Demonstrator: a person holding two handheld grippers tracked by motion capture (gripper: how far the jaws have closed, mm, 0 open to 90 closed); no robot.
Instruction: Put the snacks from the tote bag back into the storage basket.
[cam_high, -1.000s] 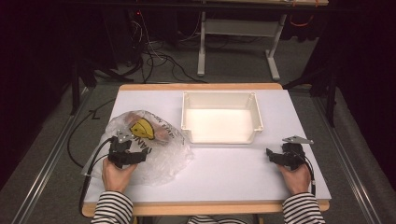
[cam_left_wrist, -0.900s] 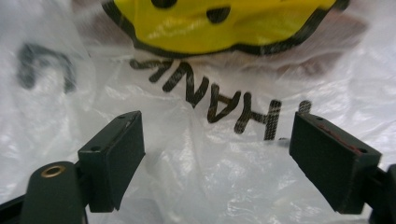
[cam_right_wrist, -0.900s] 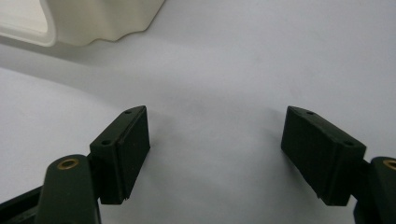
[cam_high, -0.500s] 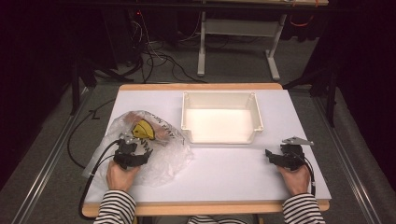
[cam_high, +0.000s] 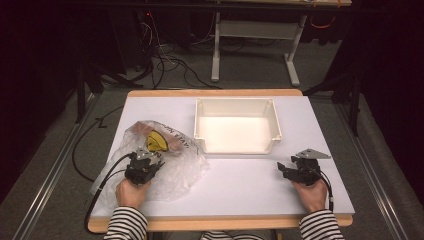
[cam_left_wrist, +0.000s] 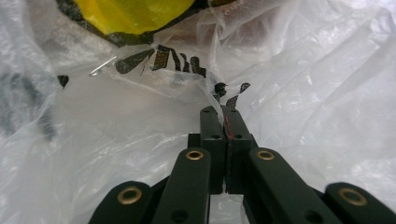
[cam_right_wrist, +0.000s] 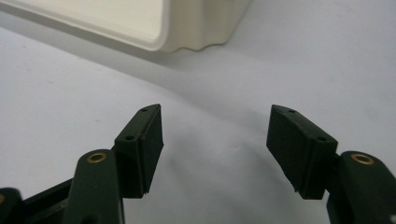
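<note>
A crumpled clear plastic bag (cam_high: 177, 170) with black print lies at the table's left, holding a yellow item (cam_high: 156, 142). My left gripper (cam_high: 151, 159) rests on the bag. In the left gripper view its jaws have just closed together, pinching a fold of the bag film (cam_left_wrist: 303, 93) at the left gripper's tips (cam_left_wrist: 225, 112), below the yellow item (cam_left_wrist: 135, 14). My right gripper (cam_high: 283, 170) lies on the bare table at the right. The right gripper (cam_right_wrist: 217, 126) has its jaws apart with nothing between them, and they have just been closing a little.
A white rectangular bin (cam_high: 235, 149) stands empty at the middle back of the white table (cam_high: 240, 185); its near corner (cam_right_wrist: 187, 28) lies just ahead of the right gripper. Cables and a desk frame are on the dark floor beyond.
The left gripper's jaws have closed on the bag film. Both hands stay where they were.
</note>
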